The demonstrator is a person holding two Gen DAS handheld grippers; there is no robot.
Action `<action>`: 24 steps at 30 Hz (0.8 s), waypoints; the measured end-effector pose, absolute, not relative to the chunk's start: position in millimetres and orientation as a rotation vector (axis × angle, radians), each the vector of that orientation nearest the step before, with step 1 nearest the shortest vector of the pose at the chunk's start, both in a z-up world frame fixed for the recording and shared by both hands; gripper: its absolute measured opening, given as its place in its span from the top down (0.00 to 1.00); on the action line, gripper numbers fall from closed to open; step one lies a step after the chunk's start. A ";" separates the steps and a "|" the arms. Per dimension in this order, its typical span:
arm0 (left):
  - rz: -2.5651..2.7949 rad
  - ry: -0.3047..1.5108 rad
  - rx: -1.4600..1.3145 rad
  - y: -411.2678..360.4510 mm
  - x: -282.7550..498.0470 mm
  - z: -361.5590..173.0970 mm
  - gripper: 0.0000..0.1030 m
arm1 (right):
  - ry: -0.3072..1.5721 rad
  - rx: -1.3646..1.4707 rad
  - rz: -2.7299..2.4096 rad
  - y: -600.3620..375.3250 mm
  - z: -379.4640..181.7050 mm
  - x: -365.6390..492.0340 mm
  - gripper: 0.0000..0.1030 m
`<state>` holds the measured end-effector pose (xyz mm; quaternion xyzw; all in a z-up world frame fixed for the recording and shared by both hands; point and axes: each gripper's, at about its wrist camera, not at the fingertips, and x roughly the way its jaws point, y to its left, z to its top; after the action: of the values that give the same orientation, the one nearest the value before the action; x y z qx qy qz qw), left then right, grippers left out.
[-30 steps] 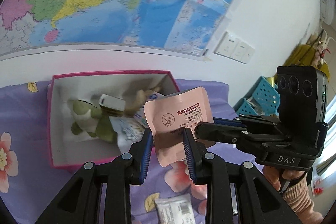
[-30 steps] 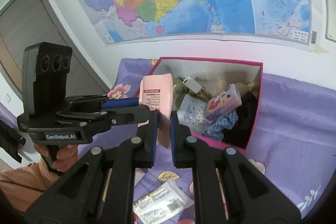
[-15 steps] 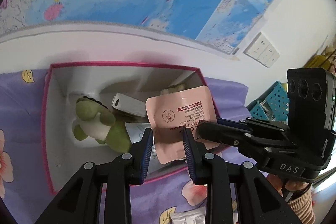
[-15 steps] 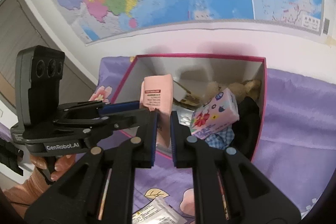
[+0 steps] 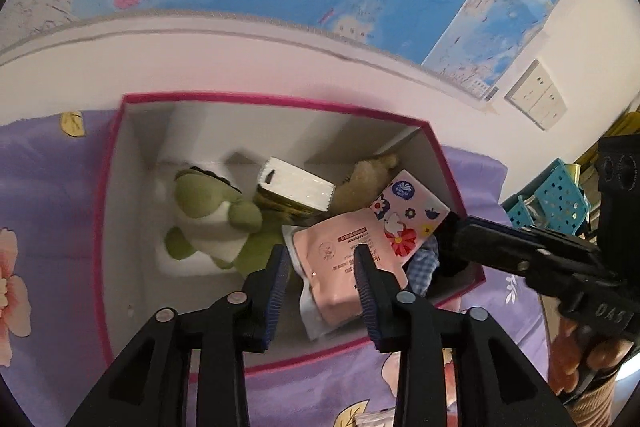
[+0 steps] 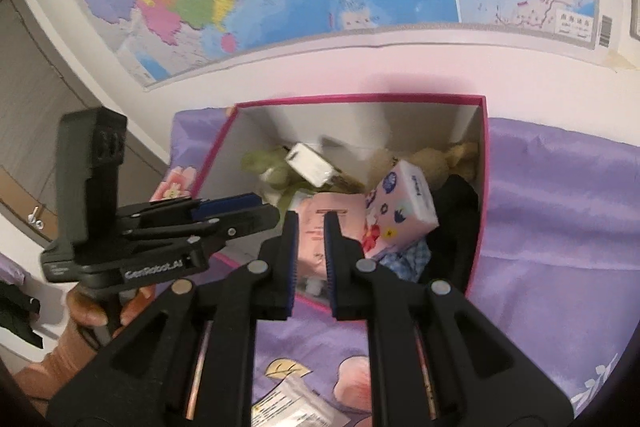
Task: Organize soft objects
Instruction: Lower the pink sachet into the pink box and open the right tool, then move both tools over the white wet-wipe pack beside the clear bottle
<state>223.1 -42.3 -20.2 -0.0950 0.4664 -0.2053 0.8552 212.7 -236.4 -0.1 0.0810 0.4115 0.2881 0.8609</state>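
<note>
A pink pouch (image 5: 340, 263) lies tilted on the items inside the pink-rimmed box (image 5: 280, 101), with a white wrapper under it. My left gripper (image 5: 320, 267) hangs over it with its jaws opening; the left pad stands clear of the pouch. My right gripper (image 6: 310, 239) holds nothing, with only a narrow gap between its jaws, and the pouch (image 6: 316, 231) shows through that gap. Its tip (image 5: 442, 243) sits just right of the pouch, by a floral tissue pack (image 5: 412, 207). A green plush (image 5: 208, 211), a white packet (image 5: 296, 183) and a brown plush (image 5: 360, 179) also lie in the box.
The box stands on a purple floral cloth (image 5: 48, 187) against a wall with a map. A blue checked cloth (image 6: 408, 259) and a dark cloth (image 6: 456, 219) fill the box's right side. A flat packet (image 6: 296, 407) lies on the cloth in front. Blue baskets (image 5: 556, 195) stand at the right.
Both grippers came forward and down over the box. The left jaws widened, and the pouch went from upright between the pads to lying in the box.
</note>
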 end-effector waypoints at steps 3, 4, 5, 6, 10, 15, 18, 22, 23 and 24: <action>-0.444 0.938 -0.194 -35.9 208.2 -8.9 0.59 | 0.823 0.171 0.635 -239.1 14.4 194.3 0.86; -0.447 0.920 -0.186 -34.3 200.8 -4.6 0.58 | 0.808 0.180 0.652 -240.5 19.4 187.2 0.85; -0.448 0.904 -0.179 -32.8 193.5 -0.9 0.56 | 0.796 0.190 0.675 -241.1 24.2 180.2 0.84; -0.458 0.888 -0.173 -30.3 185.2 3.2 0.55 | 0.785 0.201 0.697 -242.0 29.1 171.3 0.83; -0.496 0.834 -0.141 -23.4 146.5 18.7 0.50 | 0.726 0.212 0.770 -246.4 44.5 129.9 0.78; -0.559 0.803 -0.126 -19.2 104.0 25.8 0.48 | 0.700 0.200 0.848 -245.7 44.5 71.1 0.75; -0.599 0.799 -0.123 -17.0 79.6 21.7 0.48 | 0.707 0.193 0.872 -243.9 30.9 39.0 0.75; -0.589 0.811 -0.082 -20.4 53.7 6.3 0.48 | 0.721 0.176 0.850 -244.0 5.0 7.2 0.75; -0.577 0.815 -0.070 -20.9 48.8 1.7 0.48 | 0.733 0.182 0.845 -244.2 -3.7 0.6 0.75; -0.571 0.824 -0.063 -22.1 44.2 -2.8 0.48 | 0.742 0.189 0.848 -244.7 -9.6 -2.7 0.75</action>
<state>44.2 -22.1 -2.8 -0.0300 0.3947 -0.2735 0.8766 -2.7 -244.7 -9.6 0.0893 0.3510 0.4014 0.8413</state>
